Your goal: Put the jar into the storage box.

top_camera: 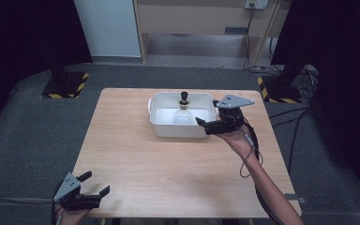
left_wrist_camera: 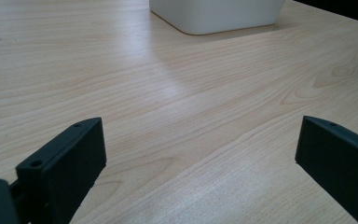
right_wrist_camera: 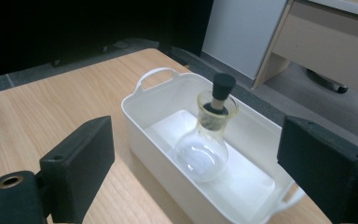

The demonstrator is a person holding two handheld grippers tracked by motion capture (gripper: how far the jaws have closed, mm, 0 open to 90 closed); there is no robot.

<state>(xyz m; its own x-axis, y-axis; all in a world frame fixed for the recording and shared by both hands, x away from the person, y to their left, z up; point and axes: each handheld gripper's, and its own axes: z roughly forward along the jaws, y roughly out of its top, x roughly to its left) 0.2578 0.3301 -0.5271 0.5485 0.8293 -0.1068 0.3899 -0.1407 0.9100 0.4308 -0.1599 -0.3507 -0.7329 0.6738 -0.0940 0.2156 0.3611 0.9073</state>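
A white plastic tub [top_camera: 180, 127] [right_wrist_camera: 144, 121] with handles stands on the far middle of the wooden table [top_camera: 168, 159]. Inside it a clear glass flask [top_camera: 183, 112] [right_wrist_camera: 204, 150] stands upright, with a black stopper [top_camera: 184, 96] [right_wrist_camera: 223, 87] in its neck. My right gripper [top_camera: 205, 125] [right_wrist_camera: 193, 158] hovers at the tub's right end, open, jaws pointing left toward the flask with nothing between them. Low at the table's near left corner is my left gripper [top_camera: 95, 183] [left_wrist_camera: 200, 158], open and empty, facing the tub's near wall [left_wrist_camera: 214, 14].
A wooden cabinet [top_camera: 201, 18] and a white panel [top_camera: 108, 28] stand beyond the table. Stand bases with yellow-black tape [top_camera: 65, 84] [top_camera: 281, 89] and cables [top_camera: 304, 117] lie on the grey floor. The bare wooden top [left_wrist_camera: 177, 93] stretches between my left gripper and the tub.
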